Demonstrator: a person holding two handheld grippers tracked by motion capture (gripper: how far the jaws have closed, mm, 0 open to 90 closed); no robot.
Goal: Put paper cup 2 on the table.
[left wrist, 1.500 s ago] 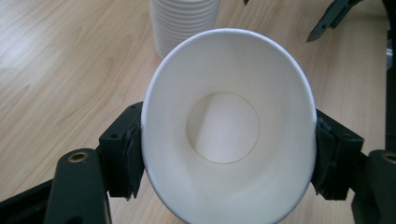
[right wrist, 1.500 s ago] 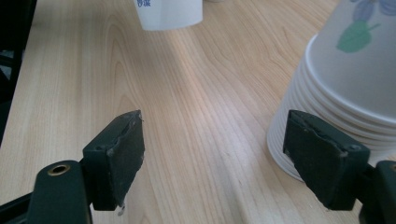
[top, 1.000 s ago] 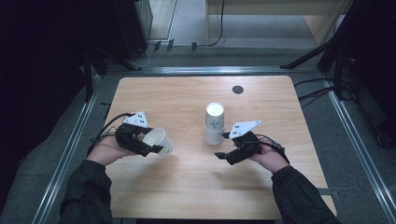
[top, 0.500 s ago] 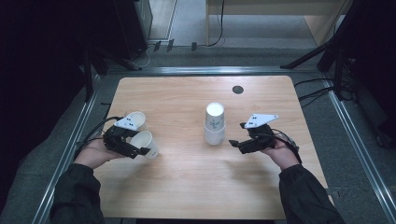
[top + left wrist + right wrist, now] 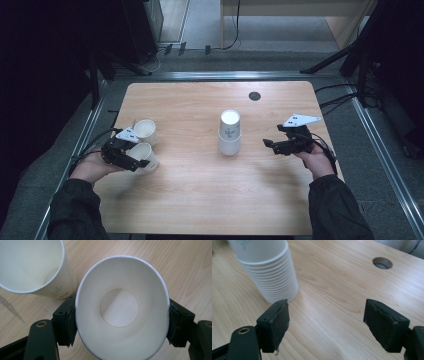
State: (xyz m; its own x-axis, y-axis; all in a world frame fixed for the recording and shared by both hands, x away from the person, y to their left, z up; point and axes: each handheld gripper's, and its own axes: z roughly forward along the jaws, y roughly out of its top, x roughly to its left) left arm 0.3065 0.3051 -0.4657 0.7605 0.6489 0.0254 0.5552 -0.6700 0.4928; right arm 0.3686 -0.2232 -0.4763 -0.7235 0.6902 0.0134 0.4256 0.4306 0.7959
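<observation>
A white paper cup (image 5: 122, 310) sat clamped between the two black jaws of the left gripper (image 5: 131, 159), its open mouth turned toward that gripper's camera and its rim squeezed into an oval by the pads pressing on either side. In the high view the held cup (image 5: 145, 156) was at the near left of the wooden table (image 5: 200, 200), close to the left edge, with the gripper on its left side and the person's left hand (image 5: 90, 167) behind it.

Just beyond it, on the far side, a second paper cup (image 5: 145, 131) stood upright with its mouth open; in the left gripper view this cup (image 5: 32, 267) appeared at upper left, just beside the held one, though whether the two touched could not be told.

Near the middle of the table stood a stack of inverted paper cups (image 5: 230, 132), its ribbed rims showing in the right gripper view (image 5: 268, 270).

The right gripper (image 5: 271, 145) hovered to the right of the stack, apart from it, jaws spread wide with only bare tabletop between them, held in the person's right hand (image 5: 316, 161). A round cable hole (image 5: 255, 96) lay at the far side of the table.
</observation>
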